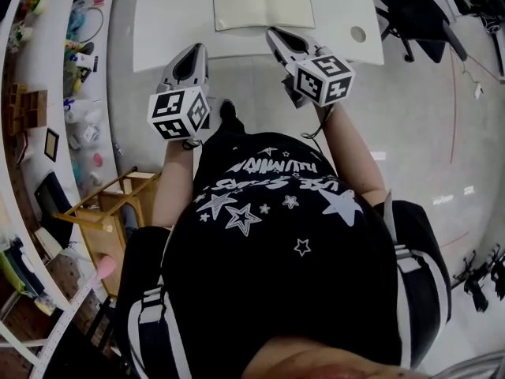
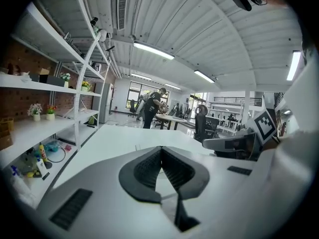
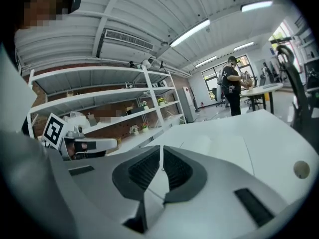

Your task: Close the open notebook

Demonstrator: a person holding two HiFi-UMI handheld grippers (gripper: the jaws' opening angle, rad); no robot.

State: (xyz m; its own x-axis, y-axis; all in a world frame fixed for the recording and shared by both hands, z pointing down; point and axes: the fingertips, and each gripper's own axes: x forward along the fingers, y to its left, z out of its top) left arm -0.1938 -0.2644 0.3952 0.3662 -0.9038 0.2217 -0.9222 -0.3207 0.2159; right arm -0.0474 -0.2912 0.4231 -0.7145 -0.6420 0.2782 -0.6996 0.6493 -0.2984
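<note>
The open notebook (image 1: 263, 0) lies flat on the white table (image 1: 170, 22), its pale pages up, at the far middle of the head view. My left gripper (image 1: 195, 48) hovers at the table's near edge, left of and short of the notebook, its jaws shut with nothing between them (image 2: 160, 148). My right gripper (image 1: 274, 31) points at the notebook's near edge, just short of it, jaws also shut and holding nothing (image 3: 161, 148). In the right gripper view the notebook (image 3: 219, 148) lies just ahead of the jaws.
White shelves (image 1: 47, 93) with small items run along the left. A wooden stool (image 1: 110, 204) stands beside my left leg. A black office chair (image 1: 410, 6) is right of the table, which has a round cable hole (image 1: 358, 34). A person (image 2: 152, 108) stands at a distant table.
</note>
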